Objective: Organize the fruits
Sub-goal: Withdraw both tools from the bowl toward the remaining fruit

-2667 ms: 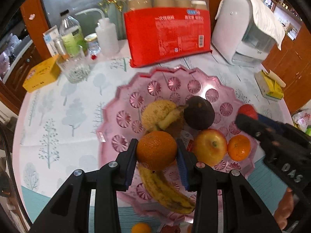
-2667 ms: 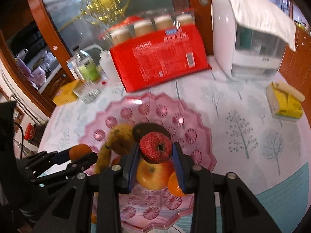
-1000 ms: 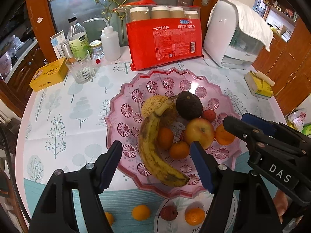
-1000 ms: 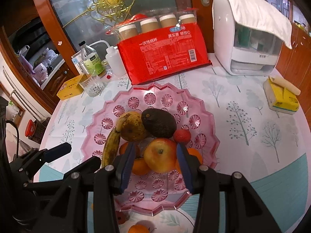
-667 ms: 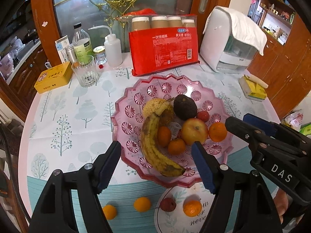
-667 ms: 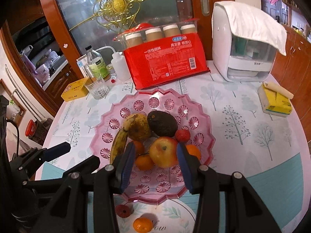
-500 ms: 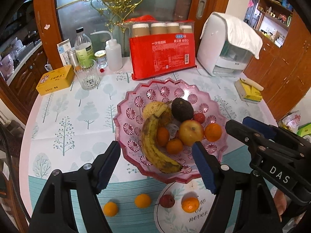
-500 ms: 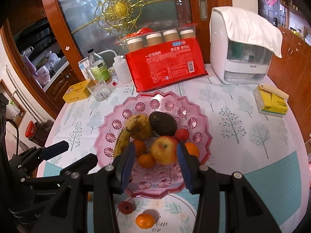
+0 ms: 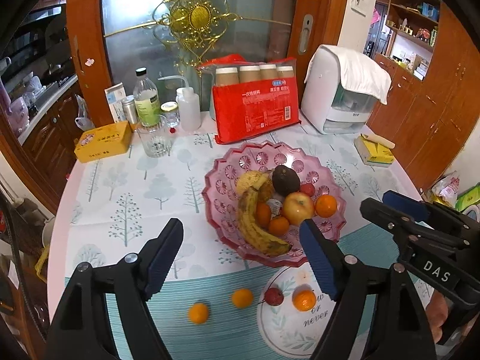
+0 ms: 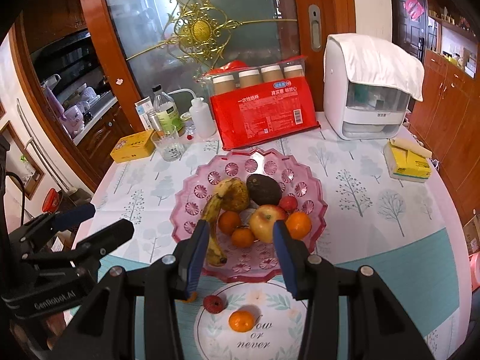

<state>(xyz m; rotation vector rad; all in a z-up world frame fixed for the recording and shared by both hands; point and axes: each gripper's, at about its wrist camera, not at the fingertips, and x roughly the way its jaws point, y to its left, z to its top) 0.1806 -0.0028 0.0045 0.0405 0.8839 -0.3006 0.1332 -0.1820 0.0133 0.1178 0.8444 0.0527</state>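
A pink glass fruit bowl (image 9: 228,177) (image 10: 303,177) holds a banana (image 9: 255,225), an avocado (image 9: 285,178), an apple (image 9: 297,207), several tangerines and a small red fruit. On the table in front lie two loose tangerines (image 9: 198,313) (image 9: 242,298), and a red lychee (image 9: 273,296) (image 10: 213,303) and a tangerine (image 9: 303,300) (image 10: 241,321) sit on a white plate (image 9: 288,336) (image 10: 270,330). My left gripper (image 9: 241,258) is open and empty, raised above the table's front. My right gripper (image 10: 240,255) is open and empty, raised in front of the bowl.
Behind the bowl stand a red pack of paper cups (image 9: 255,111), a white appliance with a cloth (image 9: 342,96), a glass (image 9: 154,141), bottles (image 9: 145,99) and a yellow box (image 9: 103,145). A yellow tissue pack (image 9: 373,151) lies at the right.
Both grippers let go of their fruit, a tangerine and a red fruit, into the bowl, opened, and drew back and up. The plate and loose fruit at the front came into view.
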